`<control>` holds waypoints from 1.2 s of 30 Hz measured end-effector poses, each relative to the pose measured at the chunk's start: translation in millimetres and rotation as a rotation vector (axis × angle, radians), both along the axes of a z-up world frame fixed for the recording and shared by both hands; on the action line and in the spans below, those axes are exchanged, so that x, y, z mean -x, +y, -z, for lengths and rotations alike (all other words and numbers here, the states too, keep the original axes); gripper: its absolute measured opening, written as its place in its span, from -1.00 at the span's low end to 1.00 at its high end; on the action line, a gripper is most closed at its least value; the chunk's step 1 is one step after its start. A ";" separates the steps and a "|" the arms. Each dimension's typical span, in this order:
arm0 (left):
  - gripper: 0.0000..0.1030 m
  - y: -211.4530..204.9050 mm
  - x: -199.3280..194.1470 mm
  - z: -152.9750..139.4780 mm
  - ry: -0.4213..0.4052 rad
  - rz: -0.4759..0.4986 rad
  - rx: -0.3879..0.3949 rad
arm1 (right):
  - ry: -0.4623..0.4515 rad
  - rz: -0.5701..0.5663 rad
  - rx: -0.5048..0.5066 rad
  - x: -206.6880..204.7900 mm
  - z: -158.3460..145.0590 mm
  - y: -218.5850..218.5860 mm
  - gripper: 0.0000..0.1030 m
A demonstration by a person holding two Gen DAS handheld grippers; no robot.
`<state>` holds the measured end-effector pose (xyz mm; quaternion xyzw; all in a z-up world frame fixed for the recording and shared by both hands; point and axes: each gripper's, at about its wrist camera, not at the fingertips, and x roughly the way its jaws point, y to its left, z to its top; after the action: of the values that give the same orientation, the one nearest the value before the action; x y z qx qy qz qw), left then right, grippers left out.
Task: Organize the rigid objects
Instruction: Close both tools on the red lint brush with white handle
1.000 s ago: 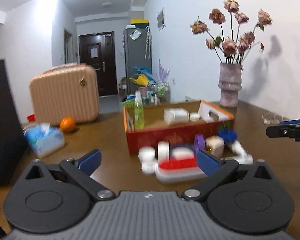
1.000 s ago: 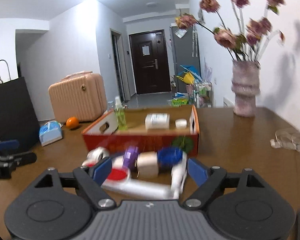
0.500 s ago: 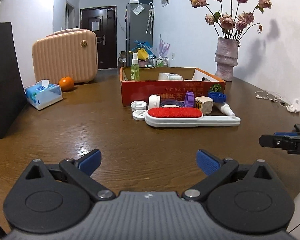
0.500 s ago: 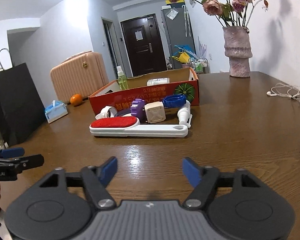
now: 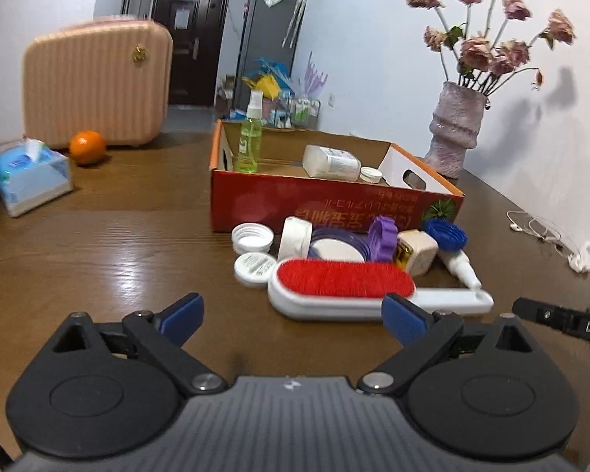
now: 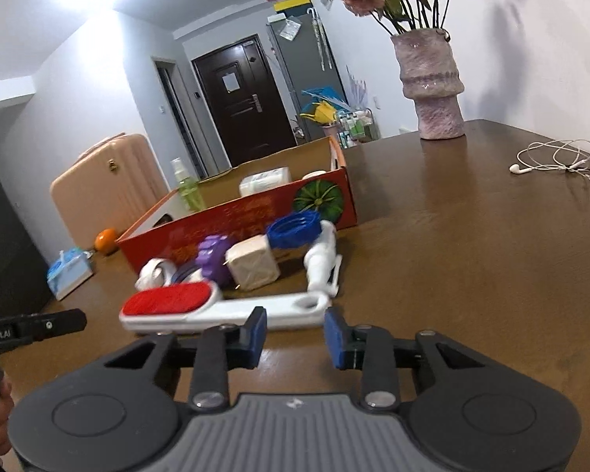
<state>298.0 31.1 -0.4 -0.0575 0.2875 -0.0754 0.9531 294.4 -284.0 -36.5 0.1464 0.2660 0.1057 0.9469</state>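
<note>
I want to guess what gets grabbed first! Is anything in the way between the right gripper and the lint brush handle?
Nothing visible: only bare table lies between the closing right gripper and the lint brush handle.

A red box (image 5: 334,204) with a green melon picture sits on the dark brown wood-grain table (image 5: 118,251). In front of the box lie a white brush (image 5: 346,287) with a red pad, a purple cap (image 5: 382,236), a blue cap (image 5: 446,235) and a cream cube (image 5: 417,251). Inside the box stands a green spray bottle (image 5: 249,141). Left of the box are an orange (image 5: 87,147), a ribbed pink case (image 5: 96,84) and a light blue tissue pack (image 5: 29,177).
</note>
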 end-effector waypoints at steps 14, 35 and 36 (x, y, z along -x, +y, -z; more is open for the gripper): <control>0.28 -0.8 -84.4 28.6 0.208 0.038 0.178 | 0.073 0.011 0.009 -53.2 24.5 -1.8 -0.69; 0.18 -27.2 39.4 16.4 0.224 0.041 0.092 | 0.109 -0.007 -0.120 34.3 21.6 -31.6 -0.68; 0.18 -28.3 44.6 15.2 0.223 0.039 0.095 | 0.100 -0.008 -0.124 39.6 19.8 -33.4 -0.68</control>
<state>253.4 2.9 -15.6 -0.1049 0.3889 -0.1005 0.9097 254.8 -317.4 -56.2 0.2088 0.3063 0.1182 0.9212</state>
